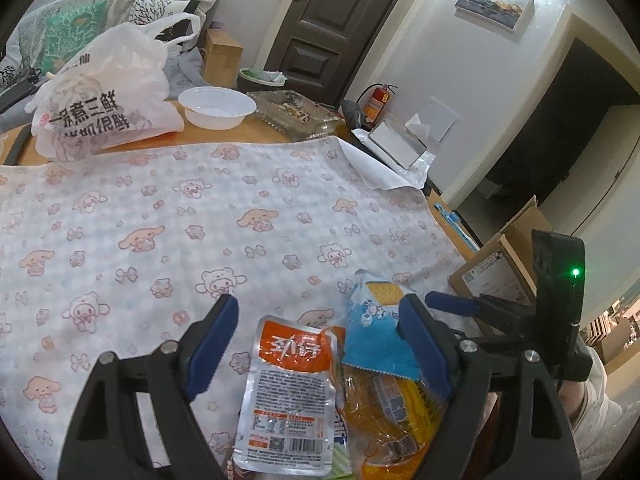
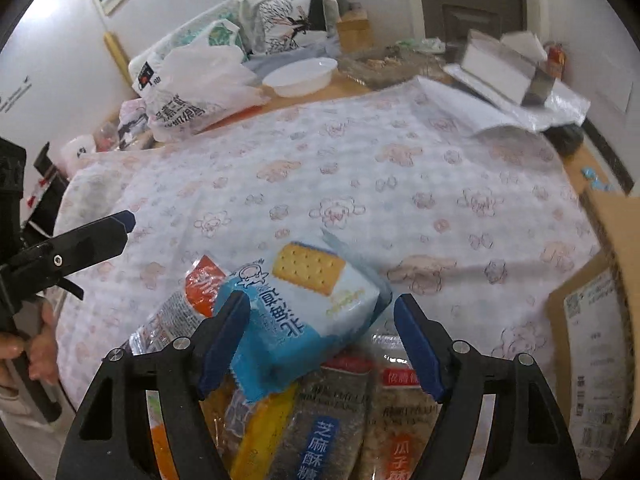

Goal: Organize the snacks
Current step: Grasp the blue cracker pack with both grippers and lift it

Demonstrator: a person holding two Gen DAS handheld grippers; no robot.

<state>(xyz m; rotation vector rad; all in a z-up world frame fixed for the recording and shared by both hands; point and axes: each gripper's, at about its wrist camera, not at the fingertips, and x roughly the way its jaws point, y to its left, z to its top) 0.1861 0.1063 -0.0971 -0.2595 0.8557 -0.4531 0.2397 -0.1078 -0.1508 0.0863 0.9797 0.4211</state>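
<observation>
Several snack packets lie heaped at the near edge of a cartoon-print cloth [image 1: 240, 208]. My left gripper [image 1: 320, 336] is open over them, its pads clear of an orange-and-silver pouch [image 1: 292, 392], a yellow packet [image 1: 396, 412] and a blue cracker packet [image 1: 372, 320]. In the right wrist view the cracker packet [image 2: 304, 304] sits tilted on top of the heap between the jaws of my right gripper [image 2: 320, 320]. Its left pad is against the packet and its right pad stands clear, so it is open. Below lie a sesame bar packet [image 2: 324, 420] and a melon-seed packet [image 2: 400, 412].
At the far side of the table sit a printed white plastic bag [image 1: 108, 96], a white bowl [image 1: 216, 106], a glass tray [image 1: 292, 112] and a tissue box [image 1: 400, 140]. A cardboard box [image 2: 592, 320] stands at the right edge. A hand [image 2: 36, 352] holds the left gripper [image 2: 120, 222].
</observation>
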